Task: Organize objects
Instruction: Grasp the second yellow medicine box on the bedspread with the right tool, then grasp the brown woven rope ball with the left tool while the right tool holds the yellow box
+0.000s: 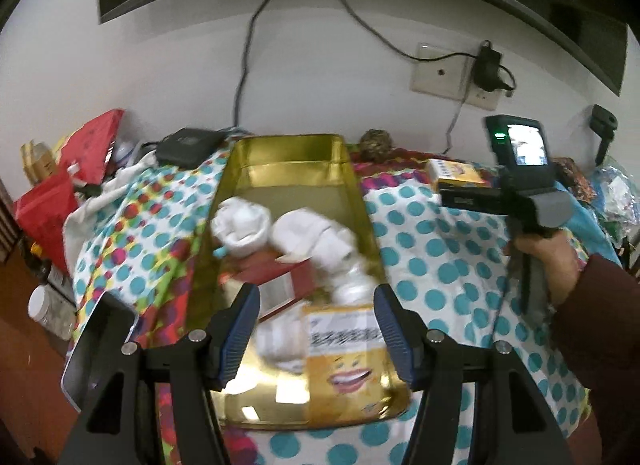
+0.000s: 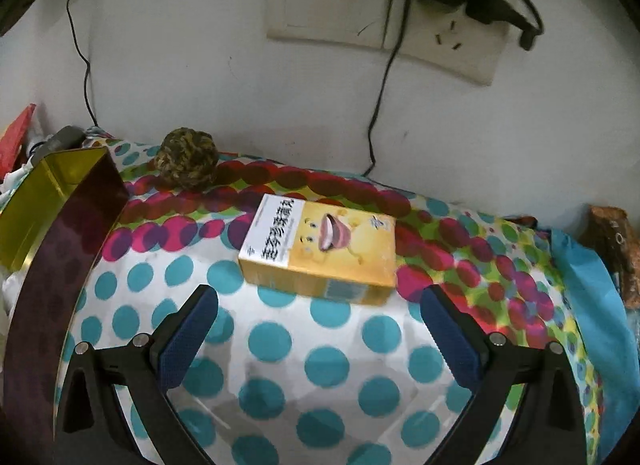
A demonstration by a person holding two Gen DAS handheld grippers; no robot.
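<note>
left gripper [image 1: 316, 329] above the near end of a gold tin [image 1: 286, 169], fingers [image 1: 240, 329] spread apart, gripping nothing. inside the tin: rolled white socks [image 1: 244, 229], a red booklet [image 1: 276, 273], and a yellow box [image 1: 346, 361] with a laughing cartoon face, lying at the near right corner between the fingers but not touched by them. tin resting on a table covered by a polka-dot cloth [image 1: 440, 273], teal dots near, pink and red dots toward the wall. black flat device [image 1: 188, 147] beyond the tin's far left corner; red bags [image 1: 60, 185] at the left edge of the table; phone [image 1: 96, 345] at the near left, just beside the gripper's frame.

right gripper [image 2: 320, 329] low over the cloth [image 2: 328, 369], fingers [image 2: 188, 333] wide open and empty. second yellow box [image 2: 320, 249], same cartoon face, lying flat on the cloth just ahead of the fingertips, apart from both. brown yarn ball [image 2: 188, 159] farther back near the wall, left of the box. outer wall of the tin [image 2: 68, 225], dark red with gold inside, at the left edge. wall socket [image 2: 384, 13] with a black plug above, cable hanging down behind the table.

in the left wrist view, right hand [image 1: 548, 265] holding the right gripper's handle, the second box [image 1: 456, 173] just beyond it.
</note>
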